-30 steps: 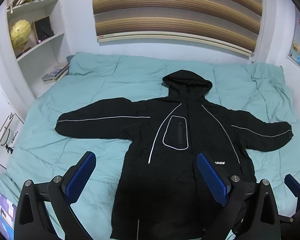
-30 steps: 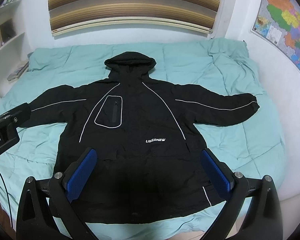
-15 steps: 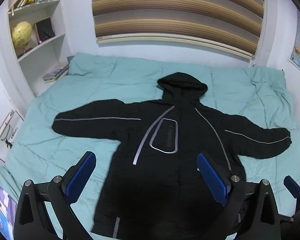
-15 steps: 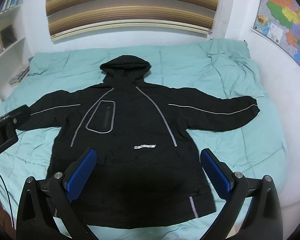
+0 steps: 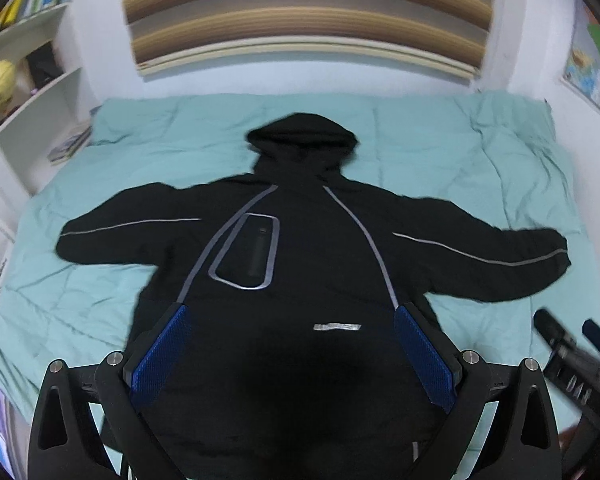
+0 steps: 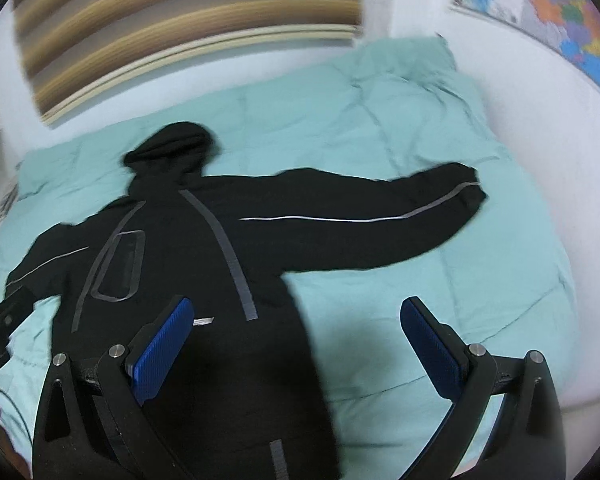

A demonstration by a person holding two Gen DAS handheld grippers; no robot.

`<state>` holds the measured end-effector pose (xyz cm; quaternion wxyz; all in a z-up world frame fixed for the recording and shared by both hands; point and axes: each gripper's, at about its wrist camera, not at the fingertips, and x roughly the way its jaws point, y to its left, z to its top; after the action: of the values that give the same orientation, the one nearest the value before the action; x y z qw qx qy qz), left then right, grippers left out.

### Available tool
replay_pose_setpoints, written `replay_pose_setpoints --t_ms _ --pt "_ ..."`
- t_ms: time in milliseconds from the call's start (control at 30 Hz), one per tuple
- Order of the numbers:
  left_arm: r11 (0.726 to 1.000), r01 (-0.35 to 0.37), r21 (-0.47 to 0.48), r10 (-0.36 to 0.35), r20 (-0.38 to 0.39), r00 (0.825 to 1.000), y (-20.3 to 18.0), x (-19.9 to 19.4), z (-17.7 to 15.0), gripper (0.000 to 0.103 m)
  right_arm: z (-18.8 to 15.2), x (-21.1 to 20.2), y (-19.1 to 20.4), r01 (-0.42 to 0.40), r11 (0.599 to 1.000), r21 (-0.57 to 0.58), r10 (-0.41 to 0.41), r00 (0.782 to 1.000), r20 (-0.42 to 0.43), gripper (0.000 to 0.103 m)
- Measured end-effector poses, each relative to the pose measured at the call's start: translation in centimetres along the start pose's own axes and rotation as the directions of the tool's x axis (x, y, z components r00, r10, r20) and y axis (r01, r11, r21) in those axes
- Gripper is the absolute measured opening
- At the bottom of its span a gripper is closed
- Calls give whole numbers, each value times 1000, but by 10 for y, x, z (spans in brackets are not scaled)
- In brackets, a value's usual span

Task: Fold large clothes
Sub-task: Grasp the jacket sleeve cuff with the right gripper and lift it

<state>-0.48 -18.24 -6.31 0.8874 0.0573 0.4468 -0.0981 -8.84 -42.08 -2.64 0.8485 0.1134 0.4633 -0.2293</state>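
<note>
Black and hooded, the jacket [image 5: 300, 280] lies flat and face up on the teal quilt of the bed [image 5: 100, 304], both sleeves spread out to the sides and the hood [image 5: 302, 140] pointing toward the far wall under the striped blind [image 5: 300, 12]. Grey reflective piping runs down the chest and along each sleeve, and a piped chest pocket [image 5: 246, 254] sits on the side nearer the shelves [image 5: 32, 64].

In the left wrist view, the left gripper [image 5: 292, 354] hangs over the lower body of the jacket, jaws spread wide with nothing between the blue pads [image 5: 160, 354]; the small grey logo lies just ahead of it, between the two fingers. The hem is hidden under the gripper frame. The right gripper shows at the lower right edge of this view as a dark blurred shape over the quilt, beside the jacket's right-hand side.

In the right wrist view, the right gripper [image 6: 298, 354] is also wide open and empty. Its one pad sits over the jacket's side edge and the other over bare quilt, so the garment's side seam runs between the fingers. The far sleeve [image 6: 380, 220] stretches away ahead of it toward the wall with the map [image 6: 548, 12], well apart from the fingertips. Both views are motion-blurred.
</note>
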Motion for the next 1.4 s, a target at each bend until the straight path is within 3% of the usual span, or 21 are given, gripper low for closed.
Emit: replay_pose_setpoints --t_ms 233,300,500,800,900,967,1033,1100,1167,1267,1333,1400 --pt "996 37 83 -37 -2 999 -68 34 21 101 29 60 -134 41 981 189 -46 999 18 103" --pt "994 76 80 -76 -7 997 -81 50 30 101 37 85 -175 44 968 245 -50 999 17 96" --pt "989 144 42 -138 -107 985 -114 123 52 101 57 168 -260 35 917 397 -9 998 -66 87" --pt "977 165 137 -139 -177 974 -171 238 64 101 87 246 -298 48 896 441 -6 995 -96 87" --pt "966 183 183 -147 -193 970 -192 274 67 101 92 270 -310 66 858 510 -5 993 -120 87" --pt "959 204 198 -161 -212 964 -203 296 66 101 93 282 -314 35 840 541 27 994 -107 86" --pt "954 211 213 -155 -252 955 -211 322 64 101 97 292 -309 5 843 538 63 992 -107 67" --pt "949 228 216 -165 -276 947 -217 341 62 101 104 295 -291 -46 873 486 110 988 -104 39" --pt "945 253 207 -188 -288 939 -221 349 61 100 114 287 -272 -82 908 411 126 989 -81 19" --pt "936 288 203 -222 -293 930 -227 355 59 100 125 258 -254 -113 939 326 117 993 7 18" --pt "927 303 220 -225 -320 920 -233 363 54 100 126 253 -255 -37 948 317 35 999 12 17" --pt "923 296 245 -202 -345 917 -239 374 46 100 120 262 -273 56 925 375 -50 998 -25 14"
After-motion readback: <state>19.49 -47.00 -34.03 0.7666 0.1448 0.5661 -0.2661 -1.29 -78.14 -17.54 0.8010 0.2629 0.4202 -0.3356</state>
